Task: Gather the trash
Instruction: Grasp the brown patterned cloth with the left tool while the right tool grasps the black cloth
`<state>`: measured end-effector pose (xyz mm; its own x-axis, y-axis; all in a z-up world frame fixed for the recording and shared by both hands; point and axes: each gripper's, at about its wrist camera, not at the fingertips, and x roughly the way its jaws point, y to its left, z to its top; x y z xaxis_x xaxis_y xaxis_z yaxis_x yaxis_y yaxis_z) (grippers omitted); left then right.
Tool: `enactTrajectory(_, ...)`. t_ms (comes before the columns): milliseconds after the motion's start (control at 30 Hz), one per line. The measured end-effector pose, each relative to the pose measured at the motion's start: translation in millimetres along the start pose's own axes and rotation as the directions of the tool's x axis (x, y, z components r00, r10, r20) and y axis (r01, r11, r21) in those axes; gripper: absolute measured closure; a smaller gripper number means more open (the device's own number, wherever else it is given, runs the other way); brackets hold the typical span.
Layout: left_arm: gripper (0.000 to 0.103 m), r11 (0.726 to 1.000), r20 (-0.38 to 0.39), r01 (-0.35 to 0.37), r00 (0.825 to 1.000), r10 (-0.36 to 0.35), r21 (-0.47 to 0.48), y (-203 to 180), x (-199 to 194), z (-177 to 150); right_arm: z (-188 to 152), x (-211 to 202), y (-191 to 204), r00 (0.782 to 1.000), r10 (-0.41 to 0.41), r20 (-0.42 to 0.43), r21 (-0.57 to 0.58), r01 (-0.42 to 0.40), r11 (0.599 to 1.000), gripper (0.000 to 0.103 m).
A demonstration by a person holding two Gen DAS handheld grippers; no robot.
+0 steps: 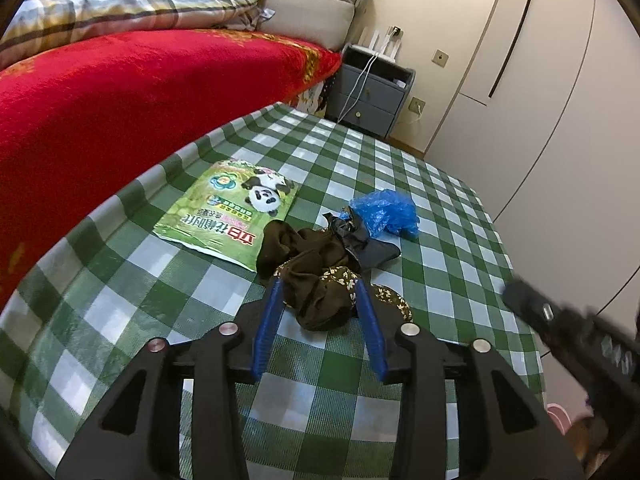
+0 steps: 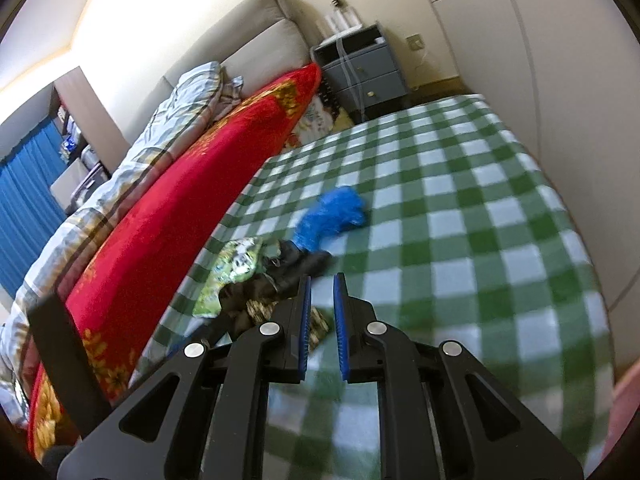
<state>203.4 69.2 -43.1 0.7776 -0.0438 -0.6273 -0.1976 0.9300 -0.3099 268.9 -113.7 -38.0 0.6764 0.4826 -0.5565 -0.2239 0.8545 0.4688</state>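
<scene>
On the green checked tablecloth [image 1: 120, 280] lie a green panda-print packet [image 1: 228, 212], a crumpled blue plastic bag [image 1: 386, 210], a small black wrapper [image 1: 352, 234] and a pile of dark brown floral cloth [image 1: 316, 280]. My left gripper [image 1: 318, 286] is open, its blue fingers on either side of the near part of the cloth pile. My right gripper [image 2: 320, 280] is empty with its jaws narrowly apart, above the table just right of the cloth [image 2: 248, 296]; the blue bag [image 2: 332, 216] lies beyond it. The right gripper's body shows blurred in the left wrist view [image 1: 560, 320].
A bed with a red blanket [image 1: 120, 100] and a striped quilt [image 1: 140, 4] borders the table's left side. A grey nightstand [image 1: 372, 92] stands past the far end. White wardrobe doors [image 1: 540, 80] run along the right. A pink object [image 2: 628, 400] sits below the table's right edge.
</scene>
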Motion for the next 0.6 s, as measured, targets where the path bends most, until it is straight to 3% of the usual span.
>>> enactTrajectory(133, 0.063, 1.000, -0.021, -0.011, 1.000, 0.011, -0.019, 5, 7, 0, 21, 38, 6, 0.998, 0.013, -0.054, -0.015, -0.014, 1.000, 0.082)
enactTrajectory(200, 0.063, 0.999, -0.032, -0.015, 0.999, 0.014, -0.036, 9, 11, 1, 26, 58, 10, 0.996, 0.004, -0.085, -0.041, -0.008, 0.999, 0.066)
enactTrajectory(267, 0.063, 0.999, -0.041, -0.018, 0.999, 0.016, -0.051, 13, 14, 1, 28, 81, 12, 0.990, -0.009, -0.139, -0.063, 0.000, 0.998, 0.058)
enactTrajectory(467, 0.065, 0.998, -0.079, -0.021, 0.997, 0.016, -0.067, 17, 22, 0, 23, 119, 6, 0.973, -0.029, -0.228, -0.072, 0.012, 0.997, 0.059)
enactTrajectory(600, 0.085, 0.998, -0.096, -0.018, 0.995, 0.012, -0.064, 17, 23, 0, 18, 120, 13, 0.972, -0.015, -0.233, -0.098, -0.008, 0.995, 0.085)
